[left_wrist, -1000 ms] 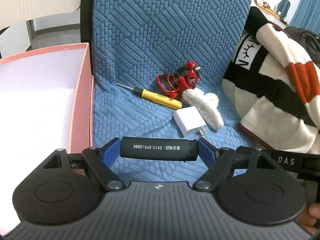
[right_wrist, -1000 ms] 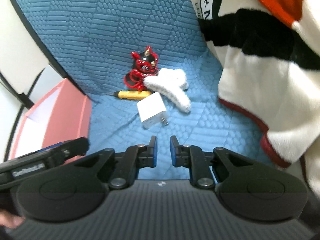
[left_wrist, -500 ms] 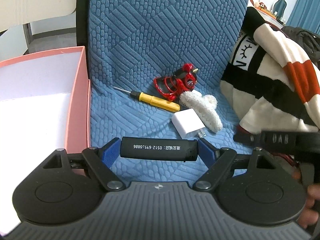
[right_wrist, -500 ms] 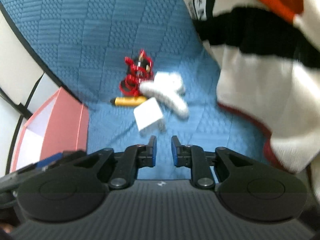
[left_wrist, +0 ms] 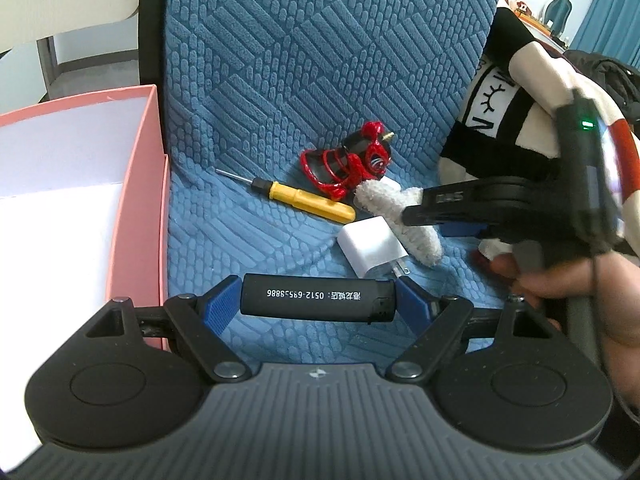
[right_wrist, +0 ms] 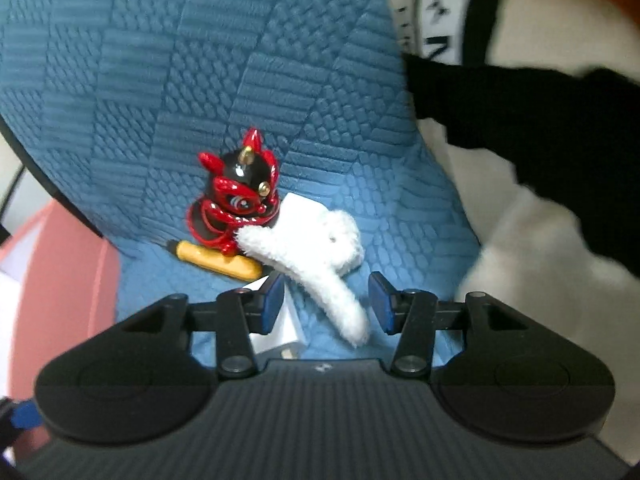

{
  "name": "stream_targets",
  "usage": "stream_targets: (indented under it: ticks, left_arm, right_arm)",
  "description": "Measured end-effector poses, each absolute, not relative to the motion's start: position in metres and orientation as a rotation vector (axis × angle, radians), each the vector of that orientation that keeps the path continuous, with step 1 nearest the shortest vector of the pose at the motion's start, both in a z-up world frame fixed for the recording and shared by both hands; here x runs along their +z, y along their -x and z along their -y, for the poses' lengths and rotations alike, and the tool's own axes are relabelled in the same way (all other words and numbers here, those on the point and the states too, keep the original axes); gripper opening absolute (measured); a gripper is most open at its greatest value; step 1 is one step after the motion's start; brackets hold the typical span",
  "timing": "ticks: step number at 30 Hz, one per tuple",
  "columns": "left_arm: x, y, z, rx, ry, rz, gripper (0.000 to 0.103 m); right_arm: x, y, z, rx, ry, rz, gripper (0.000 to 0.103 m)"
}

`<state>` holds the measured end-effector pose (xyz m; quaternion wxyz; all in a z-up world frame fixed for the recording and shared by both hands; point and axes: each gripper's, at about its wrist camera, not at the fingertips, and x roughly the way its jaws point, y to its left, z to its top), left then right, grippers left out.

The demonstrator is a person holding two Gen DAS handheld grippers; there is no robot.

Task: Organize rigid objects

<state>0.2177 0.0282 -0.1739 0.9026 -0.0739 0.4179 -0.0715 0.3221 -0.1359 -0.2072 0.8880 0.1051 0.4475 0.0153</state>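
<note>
The left tongs point(left_wrist: 319, 305) pinch 1 black lighter point(left_wrist: 318, 299) by its ends, its long axis crosswise between the blue pads, above the blue quilted seat cover point(left_wrist: 312, 60). The right tongs point(right_wrist: 326, 303) stand spread around 1 white fuzzy clip point(right_wrist: 320, 258), not touching it. Beside it lie 1 yellow screwdriver point(left_wrist: 308, 199), 1 white charger point(left_wrist: 372, 249) and 1 red-and-black figurine point(right_wrist: 236, 200). 1 pink box point(left_wrist: 138, 200) sits left; a striped blanket point(left_wrist: 520, 92) right.

I saw a black lighter point(left_wrist: 319, 298) with white print, a yellow-handled screwdriver point(left_wrist: 310, 201), a red-and-black figurine point(right_wrist: 236, 196), a white charger point(left_wrist: 373, 246), a fluffy white clip point(right_wrist: 316, 254), a pink box point(left_wrist: 136, 184), blue geometric-textured upholstery point(left_wrist: 320, 60), and a cream, black and red striped blanket point(left_wrist: 516, 120).
</note>
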Motion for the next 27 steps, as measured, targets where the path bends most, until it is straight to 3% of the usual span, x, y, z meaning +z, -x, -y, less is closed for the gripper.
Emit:
stream_targets:
  ticks: [10,12,14,17,27]
  left_arm:
    - [-0.179,-0.224,-0.029,-0.146,0.159,-0.877,0.085]
    - [-0.179,-0.224,-0.028,-0.147,0.158,-0.876,0.086]
    - [-0.179,-0.224,-0.028,-0.144,0.155,-0.874,0.086]
    - [-0.179,-0.224,-0.029,-0.140,0.158,-0.872,0.086]
    - [-0.177,-0.222,-0.030,-0.129,0.165,-0.863,0.086]
  right_arm:
    - [-0.227,-0.350,0.121,0.033,-0.140,-0.965,0.047]
    - [-0.225,-0.348,0.120,0.034,-0.145,-0.961,0.042]
    - [-0.222,-0.345,0.122,0.028,-0.156,-0.965,0.028]
    - [-0.217,-0.335,0.126,0.024,-0.185,-0.963,0.023]
    - [-0.184,-0.279,0.145,-0.028,-0.237,-0.885,0.022]
